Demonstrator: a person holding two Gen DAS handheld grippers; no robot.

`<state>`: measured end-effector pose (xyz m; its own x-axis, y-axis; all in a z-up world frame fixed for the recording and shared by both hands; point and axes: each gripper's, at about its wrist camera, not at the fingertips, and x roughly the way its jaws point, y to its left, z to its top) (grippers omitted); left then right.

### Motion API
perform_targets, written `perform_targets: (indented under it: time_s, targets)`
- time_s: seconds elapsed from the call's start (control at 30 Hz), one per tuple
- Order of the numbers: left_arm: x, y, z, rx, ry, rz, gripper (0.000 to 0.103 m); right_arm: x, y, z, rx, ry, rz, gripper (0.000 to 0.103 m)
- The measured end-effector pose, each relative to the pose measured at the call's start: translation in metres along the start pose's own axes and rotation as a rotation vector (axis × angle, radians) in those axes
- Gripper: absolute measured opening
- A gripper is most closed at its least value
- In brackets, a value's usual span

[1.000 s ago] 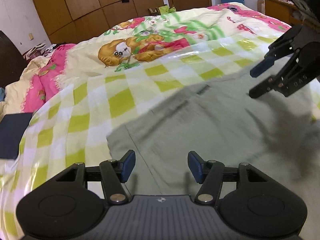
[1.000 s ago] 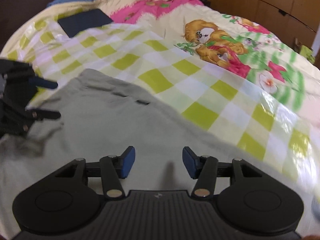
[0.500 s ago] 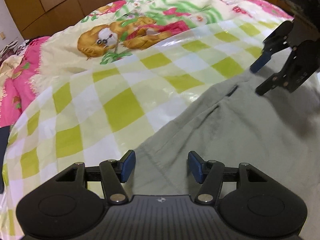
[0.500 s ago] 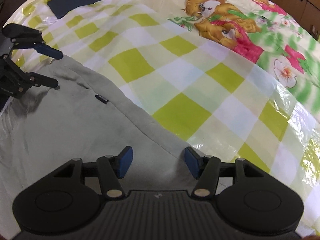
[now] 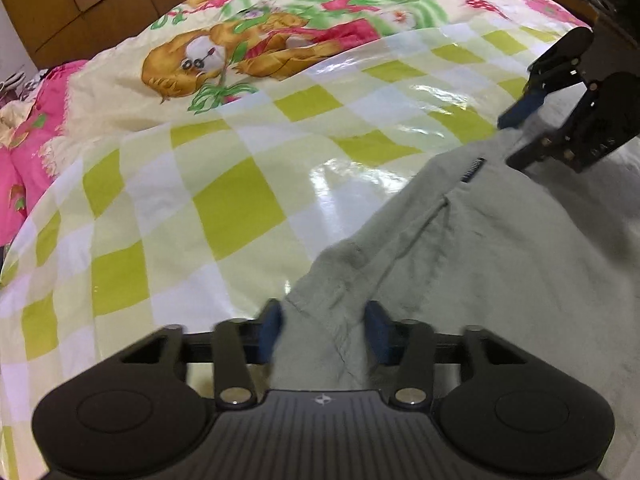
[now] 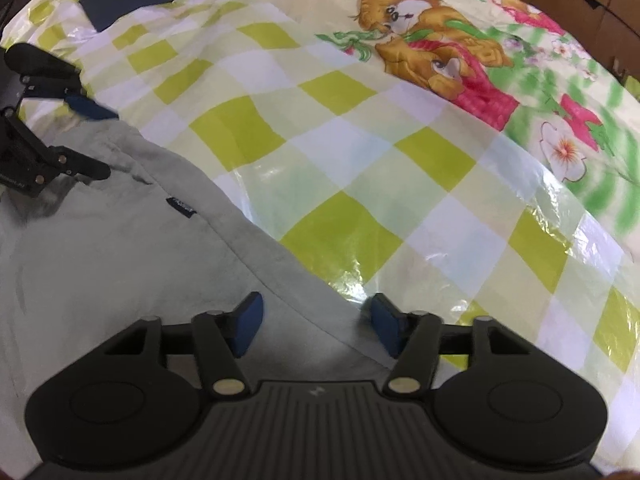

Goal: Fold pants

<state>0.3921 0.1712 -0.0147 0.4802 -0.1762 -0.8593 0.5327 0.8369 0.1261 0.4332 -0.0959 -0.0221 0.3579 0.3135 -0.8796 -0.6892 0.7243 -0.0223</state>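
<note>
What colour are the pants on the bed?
The pants are plain light grey-green; the right wrist view shows them best.

pants on bedspread | grippers astride edge (apparently)

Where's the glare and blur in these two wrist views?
Left wrist view: bright glare on the glossy checked sheet, left gripper fingers motion-smeared. Right wrist view: glare on the sheet's crinkled lower right, pants soft; fisheye bends both.
</note>
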Motion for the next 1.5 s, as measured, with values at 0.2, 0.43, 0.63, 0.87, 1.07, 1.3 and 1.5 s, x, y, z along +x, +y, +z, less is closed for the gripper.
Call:
perform_targets:
  time_s: [0.2, 0.43, 0.63, 0.87, 1.07, 1.3, 1.5]
  targets:
    - [-0.008, -0.022, -0.003, 0.048, -0.025, 0.078, 0.027, -0.015, 0.020, -0.007, -0.042, -0.010, -0.071, 0.002]
    - [-0.053, -0.041, -0.018, 0.054, -0.101, 0.113, 0.024, -0.072, 0.045, -0.020, -0.061, -0.104, -0.142, 0.002]
    - [-0.116, -0.066, -0.046, 0.040, -0.190, 0.121, 0.022, -0.131, 0.084, -0.045, -0.059, -0.175, -0.195, 0.002]
    - [-0.176, -0.110, -0.110, 0.034, -0.244, 0.087, 0.022, -0.200, 0.153, -0.111, -0.033, -0.211, -0.157, 0.002]
    - [-0.183, -0.147, -0.172, 0.031, -0.185, 0.065, 0.022, -0.198, 0.209, -0.170, 0.010, -0.135, -0.062, 0.002]
    - [-0.179, -0.156, -0.218, -0.064, -0.150, 0.074, 0.022, -0.174, 0.253, -0.206, 0.062, -0.068, 0.034, 0.002]
    - [-0.187, -0.168, -0.233, -0.024, -0.155, 0.120, 0.022, -0.170, 0.268, -0.213, 0.052, -0.061, 0.026, 0.002]
